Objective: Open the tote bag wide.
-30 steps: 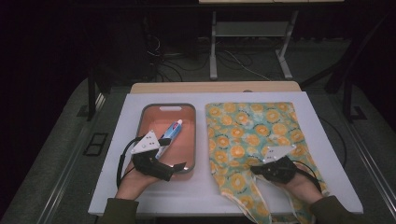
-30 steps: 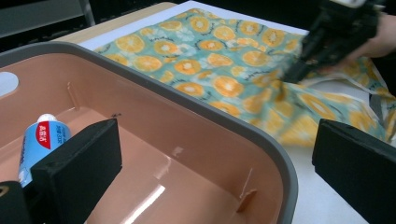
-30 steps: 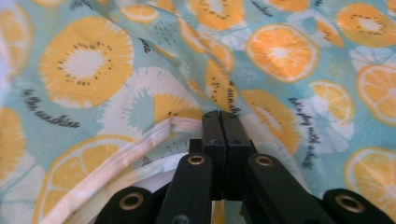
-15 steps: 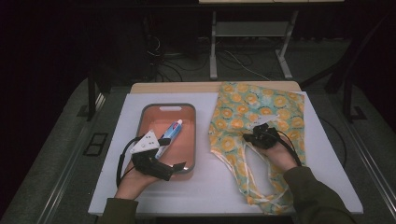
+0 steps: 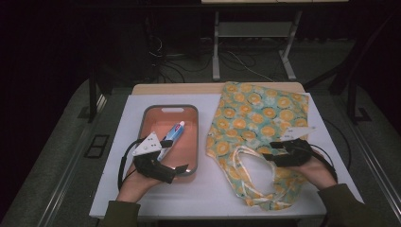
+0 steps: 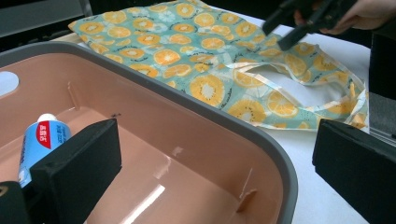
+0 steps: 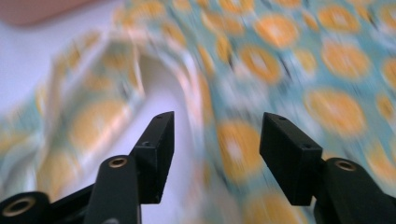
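Your right gripper [image 5: 276, 155] hovers over the orange-print tote bag [image 5: 257, 118], its jaws parted with nothing between them; they have just been opening. In the right gripper view the bag's fabric [image 7: 327, 70] lies below and ahead of the jaw tips, blurred, with a loop of its handles [image 5: 250, 163] just to their left. The bag lies on the white table [image 5: 208, 189], its handles toward you.

Your left gripper [image 5: 172, 156] rests at the near end of the pink tray [image 5: 189, 113], jaws wide apart with nothing clamped. One jaw sits inside the tray, the other outside its grey rim [image 6: 261, 135]. A toothpaste tube [image 6: 39, 140] lies in the tray just behind the inner jaw.
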### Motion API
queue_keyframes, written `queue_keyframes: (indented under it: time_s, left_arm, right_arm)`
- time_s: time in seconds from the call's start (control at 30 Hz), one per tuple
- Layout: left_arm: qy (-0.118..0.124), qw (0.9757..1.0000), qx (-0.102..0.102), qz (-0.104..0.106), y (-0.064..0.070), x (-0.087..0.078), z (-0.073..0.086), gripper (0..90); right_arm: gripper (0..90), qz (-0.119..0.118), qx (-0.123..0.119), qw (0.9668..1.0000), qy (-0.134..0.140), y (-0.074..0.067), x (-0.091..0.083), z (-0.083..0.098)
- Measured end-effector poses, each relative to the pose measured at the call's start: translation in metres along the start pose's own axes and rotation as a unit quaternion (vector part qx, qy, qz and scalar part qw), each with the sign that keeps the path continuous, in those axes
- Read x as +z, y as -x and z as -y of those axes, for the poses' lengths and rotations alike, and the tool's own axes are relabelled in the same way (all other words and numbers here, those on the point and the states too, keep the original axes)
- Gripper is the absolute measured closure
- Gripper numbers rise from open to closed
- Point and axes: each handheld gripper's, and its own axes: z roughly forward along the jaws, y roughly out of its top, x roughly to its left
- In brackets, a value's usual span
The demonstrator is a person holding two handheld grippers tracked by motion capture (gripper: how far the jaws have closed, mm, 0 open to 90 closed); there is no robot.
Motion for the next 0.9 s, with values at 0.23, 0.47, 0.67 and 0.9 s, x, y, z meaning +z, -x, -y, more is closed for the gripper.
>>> queue_keyframes:
  time_s: [0.23, 0.47, 0.67, 0.9]
  left_arm:
    - [0.0, 1.0, 0.0, 0.0, 0.0, 0.0, 0.0, 0.0]
    - [-0.001, 1.0, 0.001, 0.001, 0.0, 0.0, 0.0, 0.0]
    - [-0.001, 1.0, 0.001, 0.001, 0.0, 0.0, 0.0, 0.0]
    - [0.0, 1.0, 0.001, 0.001, 0.0, 0.0, 0.0, 0.0]
  right_arm:
    - [35.9, 0.042, 0.044, 0.9978, -0.028, 0.034, -0.023, 0.05]
    - [43.9, 0.066, 0.093, 0.9912, -0.066, 0.062, -0.029, 0.083]
    - [88.7, 0.04, 0.08, 0.9934, -0.072, 0.062, -0.028, 0.083]
    - [90.0, 0.02, 0.064, 0.9955, -0.068, 0.047, -0.031, 0.078]
